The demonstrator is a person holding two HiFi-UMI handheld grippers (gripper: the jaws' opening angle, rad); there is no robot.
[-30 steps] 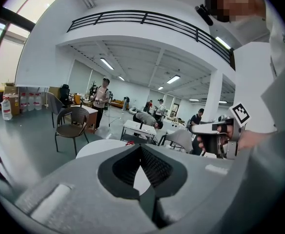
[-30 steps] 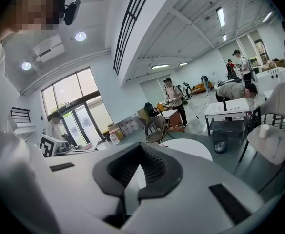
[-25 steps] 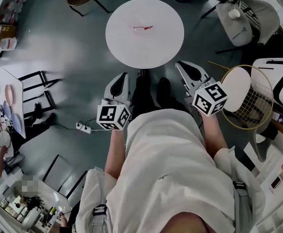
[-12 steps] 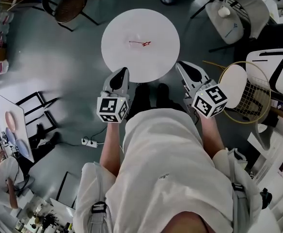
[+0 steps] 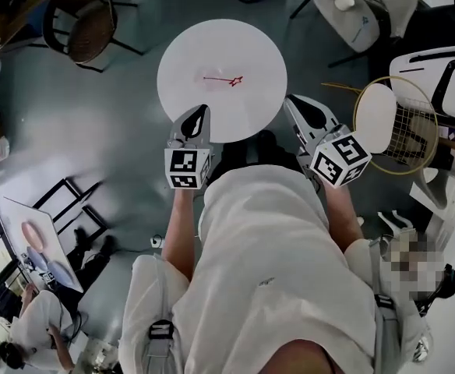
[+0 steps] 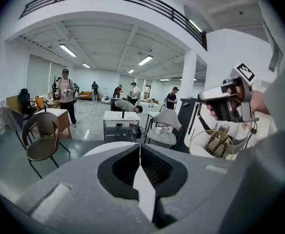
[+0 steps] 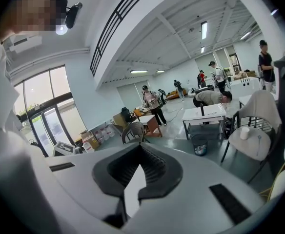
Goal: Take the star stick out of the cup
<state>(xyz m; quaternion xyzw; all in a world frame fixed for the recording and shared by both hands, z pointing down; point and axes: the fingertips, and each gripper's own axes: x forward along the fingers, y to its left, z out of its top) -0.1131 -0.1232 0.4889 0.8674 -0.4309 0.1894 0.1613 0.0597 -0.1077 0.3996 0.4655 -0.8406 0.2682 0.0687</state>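
A thin red star stick (image 5: 223, 79) lies flat on the round white table (image 5: 188, 45), its star end pointing right. I cannot make out a cup around it. My left gripper (image 5: 201, 113) hovers at the table's near edge, jaws shut on nothing. My right gripper (image 5: 295, 101) is just off the table's right rim, also shut and holding nothing. In the left gripper view the jaws (image 6: 140, 148) meet in a closed seam, with the table's (image 6: 101, 148) rim just beyond and the right gripper (image 6: 225, 100) held up at the right. The right gripper view shows closed jaws (image 7: 139, 148).
A wicker chair (image 5: 83, 23) stands far left of the table. A grey chair (image 5: 356, 18) with a white cup on it stands far right. A badminton racket (image 5: 391, 123) and a white case (image 5: 446, 68) lie to the right. Several people stand in the hall behind.
The table and star stick have drawn nearer to both grippers, and the grippers' tips now reach the table's near edge. Both stay shut.
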